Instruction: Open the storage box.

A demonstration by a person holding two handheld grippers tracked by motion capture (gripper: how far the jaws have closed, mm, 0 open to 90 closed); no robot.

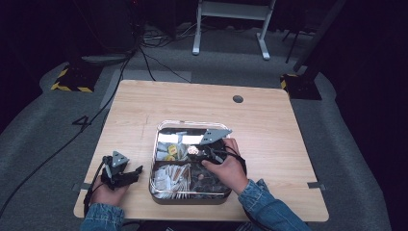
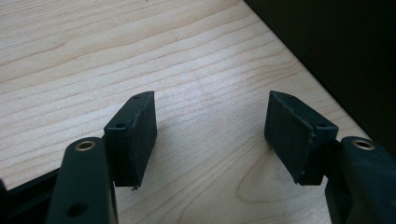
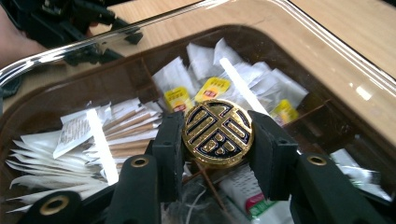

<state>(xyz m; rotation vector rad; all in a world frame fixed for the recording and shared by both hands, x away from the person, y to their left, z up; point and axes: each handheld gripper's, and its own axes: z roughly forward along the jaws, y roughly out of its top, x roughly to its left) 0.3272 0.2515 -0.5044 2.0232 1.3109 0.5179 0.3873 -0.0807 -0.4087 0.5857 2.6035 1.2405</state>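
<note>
A compartmented box point(image 1: 190, 123) under a clear lid point(image 3: 93, 44) sits at the middle front of the wooden table point(image 1: 269, 125). At the lid's centre is a round gold-and-black knob point(image 3: 217, 133), and my right gripper point(image 3: 217, 135) is shut on it, one jaw pressed to each side; from above the gripper point(image 1: 197, 151) is over the box's middle. Through the lid I see white sachets point(image 3: 51, 154), yellow-tagged packets point(image 3: 212, 88) and wooden sticks point(image 3: 126, 128). Left of the box, my left gripper point(image 1: 137, 171) rests low over bare wood, open point(image 2: 210, 121) with nothing between its jaws.
The table's front edge point(image 1: 144, 211) runs close behind the left hand, and its dark drop-off point(image 2: 336, 51) is near the left gripper's jaws. A cable hole point(image 1: 237, 99) lies at the back right. Bare wood point(image 1: 192, 101) stretches behind the box. Cables point(image 1: 86, 120) trail across the floor.
</note>
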